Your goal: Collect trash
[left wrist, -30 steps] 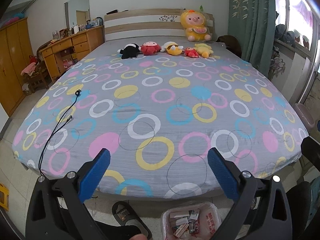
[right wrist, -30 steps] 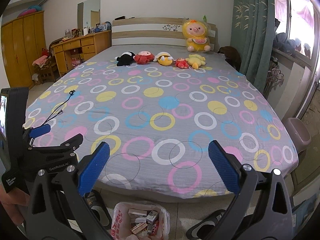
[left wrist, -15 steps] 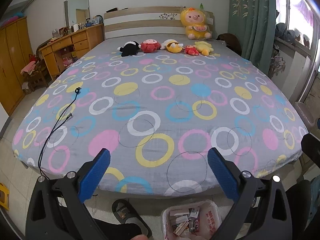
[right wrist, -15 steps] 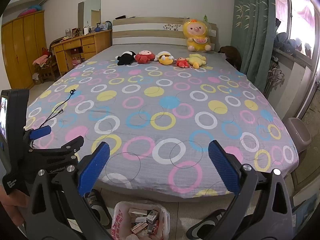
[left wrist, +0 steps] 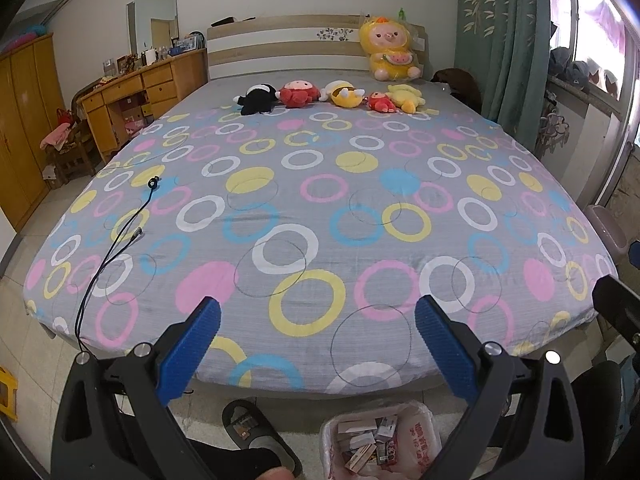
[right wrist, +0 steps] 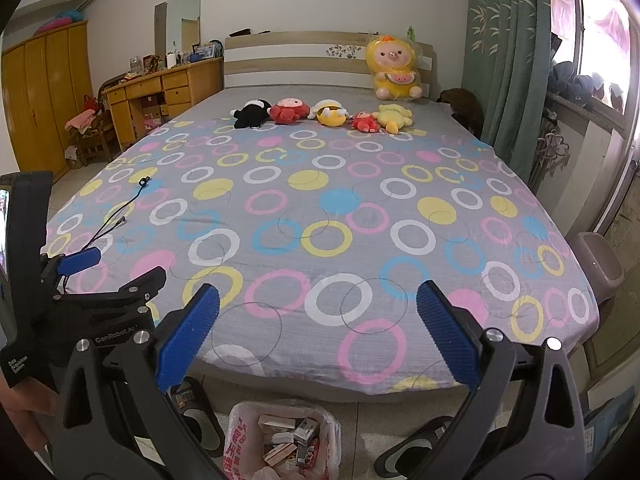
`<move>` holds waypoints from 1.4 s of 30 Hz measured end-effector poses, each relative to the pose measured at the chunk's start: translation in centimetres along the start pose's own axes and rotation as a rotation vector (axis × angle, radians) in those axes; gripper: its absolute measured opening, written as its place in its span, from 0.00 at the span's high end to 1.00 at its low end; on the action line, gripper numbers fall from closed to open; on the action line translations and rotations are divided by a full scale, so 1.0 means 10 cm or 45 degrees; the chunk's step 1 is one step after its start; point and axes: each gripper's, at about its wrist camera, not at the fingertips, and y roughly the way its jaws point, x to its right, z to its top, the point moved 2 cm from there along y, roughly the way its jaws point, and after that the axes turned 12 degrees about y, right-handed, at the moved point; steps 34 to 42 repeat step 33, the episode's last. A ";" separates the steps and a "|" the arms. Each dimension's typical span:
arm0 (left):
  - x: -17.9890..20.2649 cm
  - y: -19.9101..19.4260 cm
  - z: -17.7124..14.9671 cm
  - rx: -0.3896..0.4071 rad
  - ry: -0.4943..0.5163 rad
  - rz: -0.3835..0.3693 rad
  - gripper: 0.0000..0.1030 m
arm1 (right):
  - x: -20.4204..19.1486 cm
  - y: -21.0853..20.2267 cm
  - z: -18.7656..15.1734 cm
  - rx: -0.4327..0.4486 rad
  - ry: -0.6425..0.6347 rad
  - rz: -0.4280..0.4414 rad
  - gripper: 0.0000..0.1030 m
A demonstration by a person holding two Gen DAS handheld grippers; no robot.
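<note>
A bed (left wrist: 320, 208) with a ring-patterned sheet fills both views, plush toys (left wrist: 332, 96) lined near its headboard and a black cable (left wrist: 116, 240) lying on its left side. Only the right view shows the left gripper (right wrist: 116, 268) from the side, a hand (right wrist: 28, 408) beneath it, and a slipper (right wrist: 412, 452) at the right. The left gripper (left wrist: 318, 320) and right gripper (right wrist: 318, 312) are both spread wide, empty. The trash bag (right wrist: 240, 440) of small boxes is seen on the floor below the bed's foot.
</note>
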 end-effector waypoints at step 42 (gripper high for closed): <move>-0.05 0.04 0.04 -0.021 -0.032 0.022 0.08 | 0.03 0.14 -0.07 -0.017 0.007 -0.027 0.06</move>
